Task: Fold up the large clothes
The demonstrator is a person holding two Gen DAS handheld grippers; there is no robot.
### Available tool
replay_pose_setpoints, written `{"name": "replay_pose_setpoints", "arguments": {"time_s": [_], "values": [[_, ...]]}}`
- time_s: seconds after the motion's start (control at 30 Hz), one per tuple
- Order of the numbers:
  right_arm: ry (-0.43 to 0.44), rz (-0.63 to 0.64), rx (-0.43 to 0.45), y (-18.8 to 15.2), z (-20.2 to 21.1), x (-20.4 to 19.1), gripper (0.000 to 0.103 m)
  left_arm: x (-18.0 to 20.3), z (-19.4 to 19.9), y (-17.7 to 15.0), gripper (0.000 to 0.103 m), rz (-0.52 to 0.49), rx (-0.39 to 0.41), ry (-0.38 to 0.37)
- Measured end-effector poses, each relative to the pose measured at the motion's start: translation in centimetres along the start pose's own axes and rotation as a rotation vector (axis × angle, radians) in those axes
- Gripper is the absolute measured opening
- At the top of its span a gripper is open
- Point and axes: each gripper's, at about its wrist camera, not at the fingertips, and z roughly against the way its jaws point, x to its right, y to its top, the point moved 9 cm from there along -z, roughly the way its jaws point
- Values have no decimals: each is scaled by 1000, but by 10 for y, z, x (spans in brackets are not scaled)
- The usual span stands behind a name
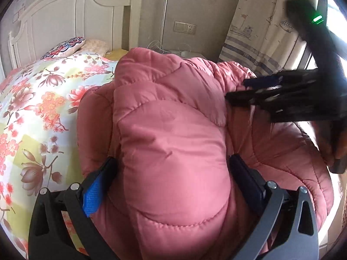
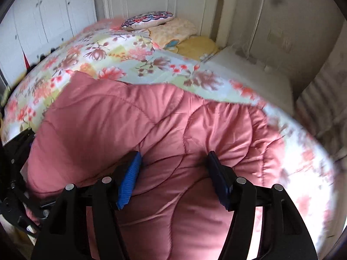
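Note:
A puffy pink quilted coat [image 1: 173, 112] lies bunched on the bed. In the left wrist view my left gripper [image 1: 171, 173] is shut on a thick padded fold of it, which bulges up between the blue pads [image 1: 93, 192]. In the right wrist view my right gripper [image 2: 173, 173] is shut on another fold of the same coat [image 2: 134, 117], with the fabric filling the gap between its fingers [image 2: 128, 179]. The right gripper [image 1: 236, 90] also shows blurred at the right of the left wrist view, over the coat's far side. The rest of the coat is hidden under these folds.
The bed carries a floral bedspread [image 2: 121, 60], with pillows [image 2: 149, 19] by the white headboard [image 1: 65, 19]. A patterned curtain [image 1: 260, 21] and a bright window stand to the right. A wall socket [image 1: 184, 27], white wardrobe doors [image 2: 43, 15] and a white bedside surface [image 2: 249, 75] are in view.

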Motion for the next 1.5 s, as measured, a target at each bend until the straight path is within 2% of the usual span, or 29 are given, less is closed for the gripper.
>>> {"name": "replay_pose_setpoints", "arguments": {"time_s": [0.03,0.1,0.17,0.23,0.27,0.33,0.43,0.53,0.63,0.67,0.8,0.87,1.0,1.07,1.13,1.27,1.33,1.5], "values": [[39,-7,44,3,14,-6,61,-1,0,0,101,4,1,1],[56,-22,85,-4,31,-8,61,-1,1,-1,101,9,4,5],[33,-1,64,-22,31,-14,62,-1,0,0,101,10,5,8],[-17,52,-1,-48,13,-19,69,-1,1,0,101,10,3,7],[-37,58,36,-55,11,-19,70,-1,0,-1,101,4,-3,10],[-25,51,47,-58,19,-18,70,0,0,-1,101,0,-1,10],[-48,27,93,-60,50,-17,71,-1,-1,0,101,8,-8,11],[-83,6,160,-76,77,-18,87,-2,-1,0,101,16,-7,6],[-95,-43,119,-110,62,-13,89,-2,-1,0,101,17,-11,12],[-85,-69,134,-119,56,-12,90,-2,-2,0,101,14,-13,17],[-64,-137,138,-126,67,-6,89,0,-2,0,101,10,-14,40],[-82,-133,185,-128,90,-11,89,0,-1,0,101,19,-14,38],[-66,-132,156,-146,78,-14,89,2,-1,0,101,17,-17,52],[-39,-181,147,-159,65,-11,93,3,-1,-1,101,16,-20,56],[52,-300,133,-167,64,-6,93,3,0,-1,101,21,-24,56],[100,-345,144,-173,81,-2,93,1,2,1,101,53,-43,31],[162,-429,170,-176,95,7,94,-1,7,3,101,78,-56,12],[166,-616,183,-194,107,46,94,-7,27,6,101,162,-60,-40]]}}
